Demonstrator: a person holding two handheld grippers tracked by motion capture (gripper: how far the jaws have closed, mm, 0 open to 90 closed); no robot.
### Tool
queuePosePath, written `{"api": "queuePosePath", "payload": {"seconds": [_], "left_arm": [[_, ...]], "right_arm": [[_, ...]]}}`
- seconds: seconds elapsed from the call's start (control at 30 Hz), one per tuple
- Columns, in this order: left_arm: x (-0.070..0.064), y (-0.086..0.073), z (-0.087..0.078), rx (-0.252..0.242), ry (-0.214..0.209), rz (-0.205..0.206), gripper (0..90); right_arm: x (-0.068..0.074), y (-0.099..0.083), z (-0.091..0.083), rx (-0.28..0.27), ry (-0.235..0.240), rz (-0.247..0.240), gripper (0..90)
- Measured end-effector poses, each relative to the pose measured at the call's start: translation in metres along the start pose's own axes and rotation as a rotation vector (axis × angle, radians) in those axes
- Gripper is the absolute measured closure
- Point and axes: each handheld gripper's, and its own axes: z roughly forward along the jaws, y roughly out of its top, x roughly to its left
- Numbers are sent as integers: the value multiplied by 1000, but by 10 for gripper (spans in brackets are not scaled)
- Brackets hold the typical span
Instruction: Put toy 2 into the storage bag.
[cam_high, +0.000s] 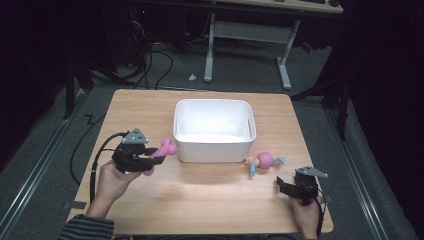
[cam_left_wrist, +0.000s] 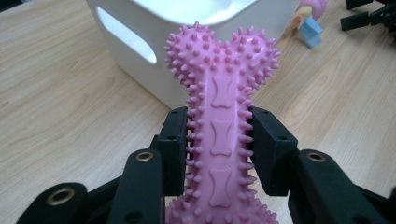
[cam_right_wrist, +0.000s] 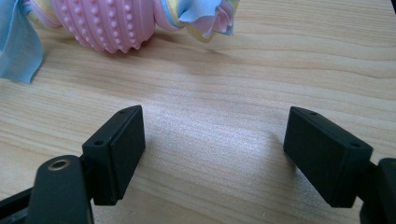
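Overhead, wooden table (cam_high: 200, 200) on grey carpet (cam_high: 40, 150), dark room; left tool (cam_high: 152, 159) grips pink bone (cam_high: 165, 149).

Overhead view, two close claw views

Two hands, each gripping a black hand-held gripper, reach in from below.

The left hand-held gripper (cam_high: 150, 159) has its jaws clamped tight, angled right. The right hand-held gripper (cam_high: 283, 186) sits low, jaws spread wide apart, pointing left.

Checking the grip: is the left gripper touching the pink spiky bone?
Touching. The left gripper view shows the left gripper with both jaws pressed against the pink spiky bone.
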Motion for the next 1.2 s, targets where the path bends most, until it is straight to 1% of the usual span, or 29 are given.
{"api": "queuePosePath", "payload": {"seconds": [0.07,0.13,0.17,0.23,0.3,0.47,0.6,0.7,0.8,0.87,0.97,1.03,1.17,1.2], "left_arm": [[0,4,-1,-5,-2,-8,599],[0,10,-2,3,-14,3,599],[0,10,-2,3,-14,3,599],[0,16,-5,-2,-16,8,600],[-1,18,-6,-4,-17,8,600],[-4,33,-10,-5,-21,38,600],[-4,44,-10,-10,-28,48,600],[-4,54,-5,1,-39,59,598],[-6,63,0,12,-42,82,598],[-6,69,4,14,-47,89,598],[-7,77,10,24,-48,97,598],[-7,82,14,24,-60,99,598],[-9,92,23,28,-66,112,597],[-9,92,23,28,-66,112,598]], "right_arm": [[0,0,0,2,-1,0,207],[0,0,0,2,-1,0,206],[0,0,0,2,-1,0,206],[0,0,0,2,-1,0,206],[0,0,0,2,-1,0,206],[0,0,0,2,0,-4,207],[0,0,0,2,-1,-2,207],[0,0,0,2,0,-4,207],[0,0,0,2,-1,-2,207],[0,0,0,2,-1,-2,207],[0,0,0,2,-1,-2,207],[0,0,0,2,-1,-2,207],[0,0,0,2,1,-4,207],[0,0,0,2,1,-4,207]]}}
